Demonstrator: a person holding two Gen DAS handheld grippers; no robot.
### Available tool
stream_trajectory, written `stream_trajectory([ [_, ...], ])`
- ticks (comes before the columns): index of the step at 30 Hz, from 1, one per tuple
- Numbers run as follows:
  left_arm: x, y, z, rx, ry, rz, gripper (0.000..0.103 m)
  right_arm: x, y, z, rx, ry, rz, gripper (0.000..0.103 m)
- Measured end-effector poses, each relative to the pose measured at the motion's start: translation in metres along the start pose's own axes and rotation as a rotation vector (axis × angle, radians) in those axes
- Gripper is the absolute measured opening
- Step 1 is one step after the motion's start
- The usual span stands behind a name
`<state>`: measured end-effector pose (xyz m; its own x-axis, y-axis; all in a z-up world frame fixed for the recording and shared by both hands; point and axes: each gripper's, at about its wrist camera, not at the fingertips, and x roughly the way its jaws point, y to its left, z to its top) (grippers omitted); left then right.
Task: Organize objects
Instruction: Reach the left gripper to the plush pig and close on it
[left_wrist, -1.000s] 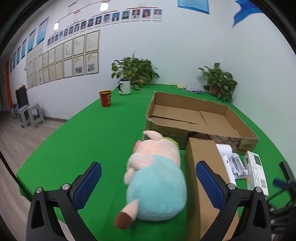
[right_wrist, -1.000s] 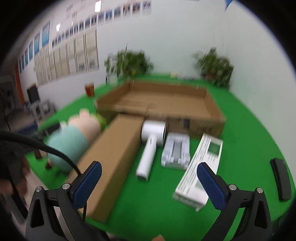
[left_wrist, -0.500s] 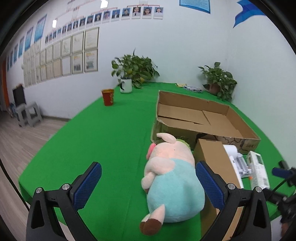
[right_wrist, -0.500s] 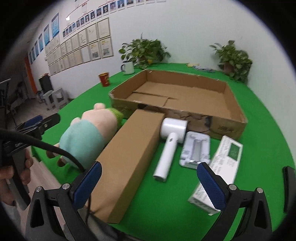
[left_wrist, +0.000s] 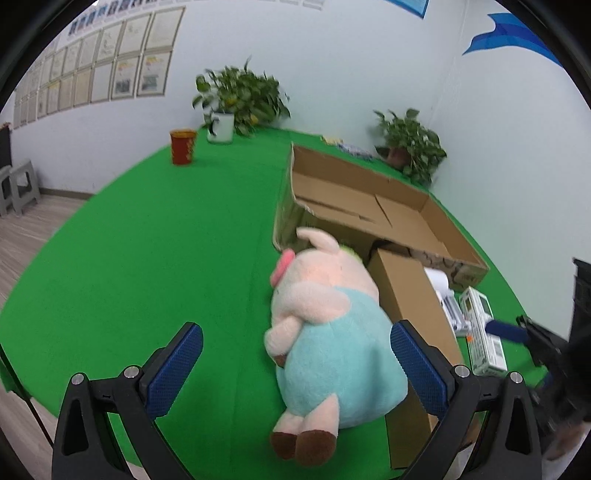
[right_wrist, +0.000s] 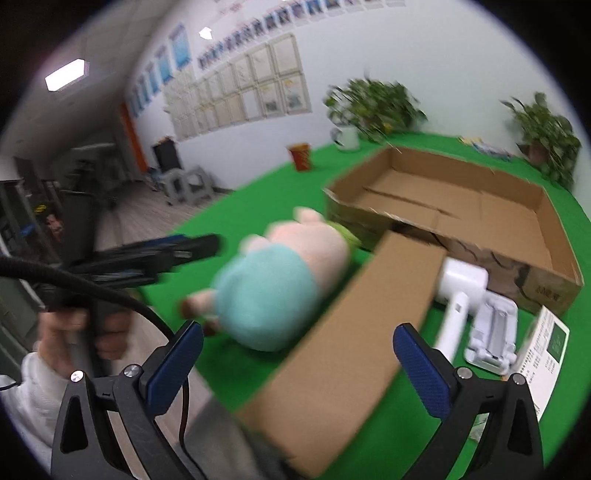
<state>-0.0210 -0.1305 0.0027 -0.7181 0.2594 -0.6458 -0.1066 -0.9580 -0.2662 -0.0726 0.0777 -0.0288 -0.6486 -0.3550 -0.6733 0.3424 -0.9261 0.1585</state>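
A plush pig (left_wrist: 325, 332) in a teal shirt lies on the green table (left_wrist: 147, 258), against a long closed cardboard box (left_wrist: 413, 314). My left gripper (left_wrist: 295, 365) is open and empty; the pig lies just ahead, toward its right finger. My right gripper (right_wrist: 297, 363) is open and empty, over the near end of the long box (right_wrist: 340, 347), with the pig (right_wrist: 280, 284) ahead left. A wide open carton (left_wrist: 369, 206) stands behind them. A white hair dryer (right_wrist: 458, 295), a white holder (right_wrist: 491, 332) and a white printed box (right_wrist: 543, 362) lie right of the long box.
A red cup (left_wrist: 183, 146) and a potted plant in a white mug (left_wrist: 236, 99) stand at the table's far side; another plant (left_wrist: 410, 144) is at the far right corner. The left gripper and hand (right_wrist: 110, 266) show in the right wrist view. Grey stools (left_wrist: 18, 184) stand on the floor.
My left gripper has moved left and tilted down, so the pig now sits right of centre. My right gripper has swung left and closer to the long box; its view is blurred.
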Motion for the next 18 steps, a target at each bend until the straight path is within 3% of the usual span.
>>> stream_trajectory([
  [6,0.041,-0.013,-0.010,0.025,0.098,-0.090,0.101,0.001,-0.029,0.011,-0.048,-0.033,-0.218,0.102],
  [9,0.061,-0.017,-0.015,0.002,0.134,-0.151,0.101,-0.001,-0.035,0.018,-0.096,-0.054,-0.286,0.102],
  [11,0.069,-0.019,-0.019,-0.009,0.153,-0.183,0.097,-0.002,-0.032,0.023,-0.128,-0.074,-0.306,0.102],
  [15,0.070,-0.029,-0.025,0.021,0.141,-0.171,0.085,-0.001,-0.018,0.034,-0.222,-0.146,-0.317,0.102],
  [18,0.067,-0.025,-0.030,-0.011,0.142,-0.193,0.076,0.001,0.005,0.046,-0.315,-0.197,-0.285,0.102],
])
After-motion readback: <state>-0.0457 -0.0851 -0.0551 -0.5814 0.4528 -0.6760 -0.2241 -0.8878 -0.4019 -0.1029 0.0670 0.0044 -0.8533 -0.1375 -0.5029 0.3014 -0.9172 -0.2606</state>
